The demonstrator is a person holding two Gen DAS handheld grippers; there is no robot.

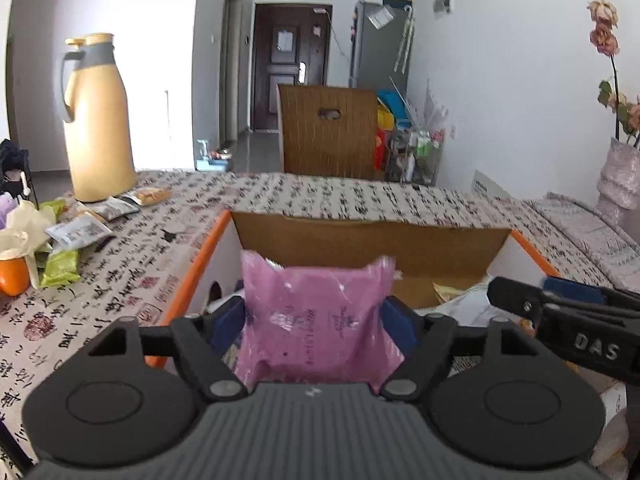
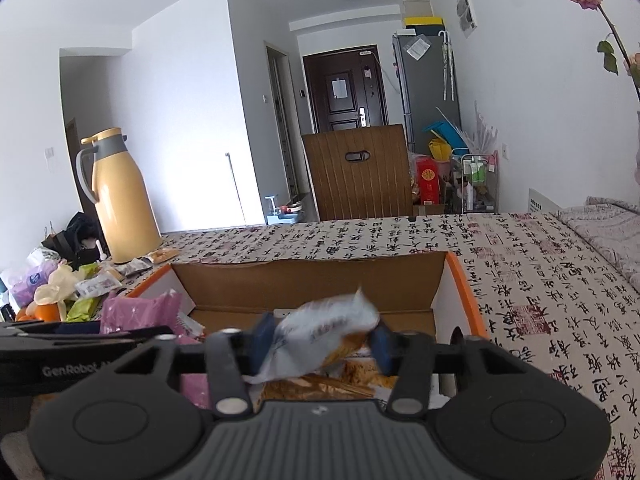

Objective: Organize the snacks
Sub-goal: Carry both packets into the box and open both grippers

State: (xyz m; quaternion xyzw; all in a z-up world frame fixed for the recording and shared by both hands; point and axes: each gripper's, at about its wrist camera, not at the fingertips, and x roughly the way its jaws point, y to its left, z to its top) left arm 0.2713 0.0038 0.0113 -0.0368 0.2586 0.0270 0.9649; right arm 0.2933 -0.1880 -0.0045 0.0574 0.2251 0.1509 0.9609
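A cardboard box [image 1: 372,240] with orange-edged flaps sits open on a table [image 1: 132,280] covered in a cloth printed with black calligraphy. Both grippers reach over the box's near side.

The left gripper [image 1: 316,320] has a pink snack packet [image 1: 316,316] standing upright between its blue pads. Whether the pads press on it or merely flank it cannot be told.

The right gripper [image 2: 320,342] has a pale blue and orange snack packet [image 2: 320,336], blurred, between its blue pads; the right pad stands just clear of the packet, so the grip looks released. More packets lie in the box beneath it.

Near the table's far left corner stands a tall yellow thermos jug [image 1: 100,120] with a grey collar and handle. Along the left edge lies a loose heap of snack packets [image 1: 76,236], green and grey, beside an orange fruit [image 1: 14,276].

Beyond the far edge is a brown wooden chair back [image 1: 330,128]. At the far right stands a vase of dried pink flowers [image 1: 620,176].
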